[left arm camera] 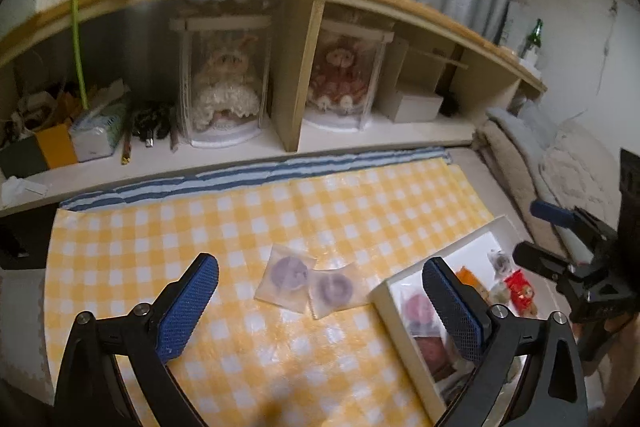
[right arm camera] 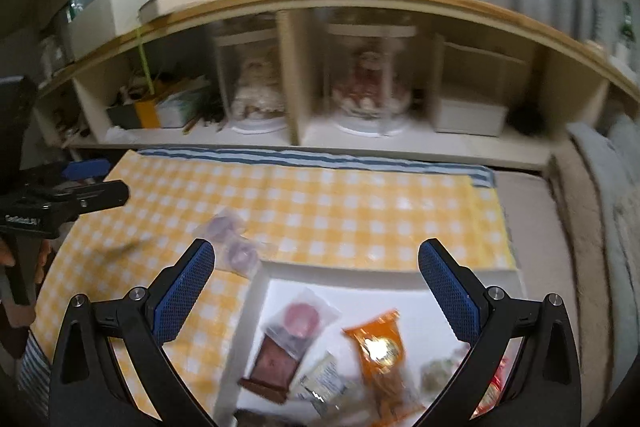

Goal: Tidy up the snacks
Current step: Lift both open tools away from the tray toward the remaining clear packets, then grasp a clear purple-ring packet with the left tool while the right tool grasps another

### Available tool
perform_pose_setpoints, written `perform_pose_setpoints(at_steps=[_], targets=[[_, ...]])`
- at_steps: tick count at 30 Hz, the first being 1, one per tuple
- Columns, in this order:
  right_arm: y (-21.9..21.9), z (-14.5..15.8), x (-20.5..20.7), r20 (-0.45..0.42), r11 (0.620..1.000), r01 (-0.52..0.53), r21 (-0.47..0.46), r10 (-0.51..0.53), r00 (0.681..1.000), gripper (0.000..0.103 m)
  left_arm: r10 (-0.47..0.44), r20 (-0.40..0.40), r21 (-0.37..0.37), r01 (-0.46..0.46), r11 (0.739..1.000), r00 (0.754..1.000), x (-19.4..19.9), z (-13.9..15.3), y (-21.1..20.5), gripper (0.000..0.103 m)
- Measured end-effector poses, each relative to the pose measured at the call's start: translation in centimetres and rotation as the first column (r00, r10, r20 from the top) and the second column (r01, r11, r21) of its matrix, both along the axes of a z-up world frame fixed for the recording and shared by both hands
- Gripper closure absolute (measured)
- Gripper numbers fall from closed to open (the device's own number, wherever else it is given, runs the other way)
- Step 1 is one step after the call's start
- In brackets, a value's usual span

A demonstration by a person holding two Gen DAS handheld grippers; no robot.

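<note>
Two clear packets with purple round snacks (left arm camera: 286, 273) (left arm camera: 333, 290) lie side by side on the yellow checked cloth (left arm camera: 240, 219); both show blurred in the right wrist view (right arm camera: 234, 245). A white tray (left arm camera: 384, 301) (right arm camera: 256, 291) at the right holds several wrapped snacks: a pink round one (right arm camera: 304, 315), a brown packet (right arm camera: 272, 363), an orange packet (right arm camera: 380, 351). My left gripper (left arm camera: 320, 307) is open and empty, above the cloth just short of the two packets. My right gripper (right arm camera: 316, 291) is open and empty above the tray; it also shows in the left wrist view (left arm camera: 536, 239).
A wooden shelf unit (left arm camera: 296, 83) stands behind the cloth with two cased dolls (left arm camera: 224, 87) (left arm camera: 340, 79), a tissue box (left arm camera: 96, 131) and clutter. Folded blankets (left arm camera: 560, 167) lie at the right. A striped cloth edge (left arm camera: 248, 179) runs along the back.
</note>
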State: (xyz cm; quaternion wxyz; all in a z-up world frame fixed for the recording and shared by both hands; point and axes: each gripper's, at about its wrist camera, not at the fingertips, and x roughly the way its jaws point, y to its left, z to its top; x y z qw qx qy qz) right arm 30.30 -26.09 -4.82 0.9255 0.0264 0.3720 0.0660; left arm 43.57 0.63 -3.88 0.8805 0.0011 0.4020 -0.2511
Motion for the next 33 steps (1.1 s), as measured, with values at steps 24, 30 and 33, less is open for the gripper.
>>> perform_pose_setpoints(at_steps=[24,30,33], targets=[[5.6,-13.4,16.1,-0.429,0.987,-0.158,0.009,0.146,0.891,0.076,-0.175,-0.088,0.321,0.194,0.927,0.981,9.9,-15.0,-7.0,0.041],[6.6,-15.5,16.7,-0.496,0.978,-0.198,-0.058,0.144,0.857,0.079,-0.109,-0.059,0.317,0.122,0.94,0.992,10.0,-15.7,-5.2,0.048],[7.6,-15.4,16.3,-0.518,0.967,-0.242,-0.079,0.167,0.839,0.081,-0.066,-0.057,0.312,0.08,0.947,0.996,9.2,-15.6,-3.0,0.048]])
